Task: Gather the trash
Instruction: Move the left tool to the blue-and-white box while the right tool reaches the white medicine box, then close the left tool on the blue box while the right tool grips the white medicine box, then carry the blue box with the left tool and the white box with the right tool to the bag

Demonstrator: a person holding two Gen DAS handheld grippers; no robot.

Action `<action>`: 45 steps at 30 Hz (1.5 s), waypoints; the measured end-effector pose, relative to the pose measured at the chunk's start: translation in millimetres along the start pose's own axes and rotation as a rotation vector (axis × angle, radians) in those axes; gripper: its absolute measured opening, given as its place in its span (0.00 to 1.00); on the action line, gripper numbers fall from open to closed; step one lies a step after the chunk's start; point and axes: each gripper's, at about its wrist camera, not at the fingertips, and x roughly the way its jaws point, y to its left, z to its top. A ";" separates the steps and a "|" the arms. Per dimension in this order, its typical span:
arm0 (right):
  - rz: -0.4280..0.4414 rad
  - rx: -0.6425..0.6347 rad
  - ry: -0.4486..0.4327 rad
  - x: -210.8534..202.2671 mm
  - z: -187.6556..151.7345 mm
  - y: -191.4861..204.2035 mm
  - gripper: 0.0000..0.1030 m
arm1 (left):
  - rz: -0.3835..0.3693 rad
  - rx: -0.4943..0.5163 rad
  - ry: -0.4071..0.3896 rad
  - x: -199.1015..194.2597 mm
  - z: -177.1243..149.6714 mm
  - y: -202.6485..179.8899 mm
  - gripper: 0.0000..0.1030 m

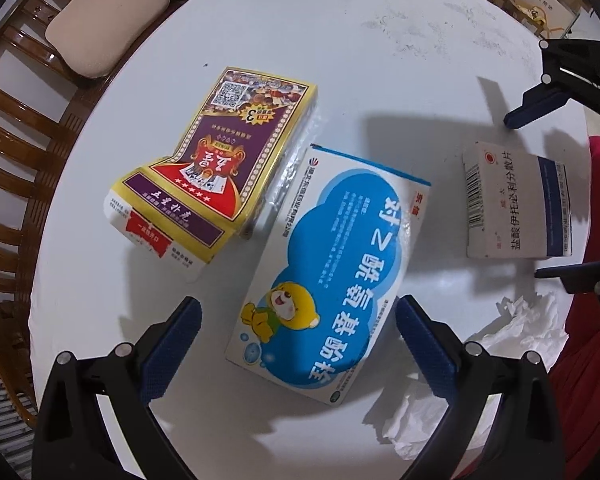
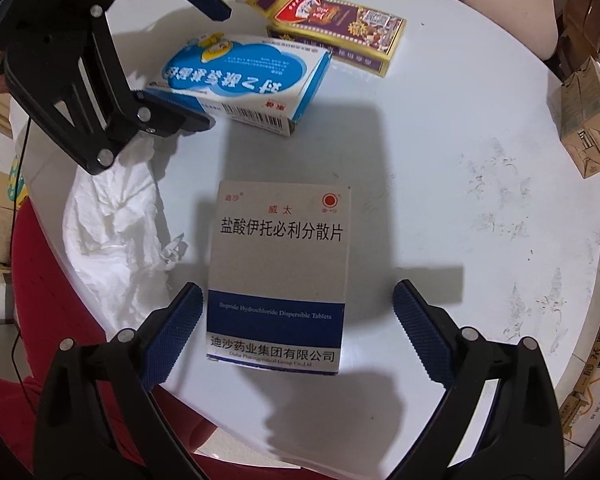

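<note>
Collection not yet begun: left gripper (image 1: 298,330) and right gripper (image 2: 298,318) spread wide and empty, straddling blue-and-white cardboard medicine box (image 1: 324,276) and grey-white tablet carton (image 2: 280,276); beyond, yellow-purple card pack (image 1: 204,160); alongside, crumpled white tissue (image 2: 112,220).

Far side of the round white table (image 2: 480,128) was wide open, plenty of room to pass. Near edge was crowded: crumpled tissue (image 2: 112,220), grey medicine box (image 2: 280,256), blue medicine box (image 1: 332,276) and the card pack (image 1: 220,156) touching it.
</note>
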 end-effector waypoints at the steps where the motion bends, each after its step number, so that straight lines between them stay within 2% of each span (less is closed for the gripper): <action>1: -0.007 -0.003 -0.001 0.5 0.1 0.4 0.91 | -0.008 -0.005 0.000 1.3 0.1 -1.0 0.92; 7: -0.026 -0.015 -0.008 7.0 5.7 -3.4 0.90 | -0.028 -0.043 -0.017 2.1 1.0 0.3 0.89; 13: -0.029 -0.007 -0.020 4.6 5.0 2.8 0.84 | -0.046 -0.113 -0.034 -3.0 -3.7 -2.1 0.76; 15: -0.028 -0.012 -0.023 0.8 5.0 3.5 0.80 | -0.056 -0.126 -0.036 -5.2 -7.3 -3.6 0.70; 16: -0.028 -0.014 -0.028 -1.0 5.2 4.5 0.75 | -0.058 -0.137 -0.037 -6.4 -8.9 -4.2 0.68; 19: -0.027 -0.016 -0.033 -6.5 6.7 7.1 0.60 | -0.044 -0.162 -0.037 -8.8 -11.2 -7.3 0.66; 20: -0.028 -0.014 -0.031 -6.8 7.4 8.0 0.59 | -0.042 -0.170 -0.037 -9.3 -11.5 -8.1 0.66; 24: -0.026 -0.003 -0.030 -7.1 8.1 8.9 0.59 | -0.028 -0.211 -0.025 -10.0 -12.1 -10.6 0.65; 27: -0.027 0.008 -0.031 -7.5 7.0 7.7 0.59 | -0.043 -0.279 -0.008 -9.5 -11.8 -8.0 0.65; 33: -0.039 0.031 -0.050 -14.4 1.6 2.8 0.59 | -0.028 -0.410 0.025 -7.1 -12.0 6.9 0.64; 39: -0.048 0.058 -0.085 -28.9 -3.5 -2.1 0.59 | -0.010 -0.429 0.025 -11.1 -18.0 3.1 0.64; 45: -0.054 0.088 -0.144 -51.3 -7.7 -3.3 0.59 | 0.013 -0.446 -0.017 -32.9 -25.1 3.9 0.63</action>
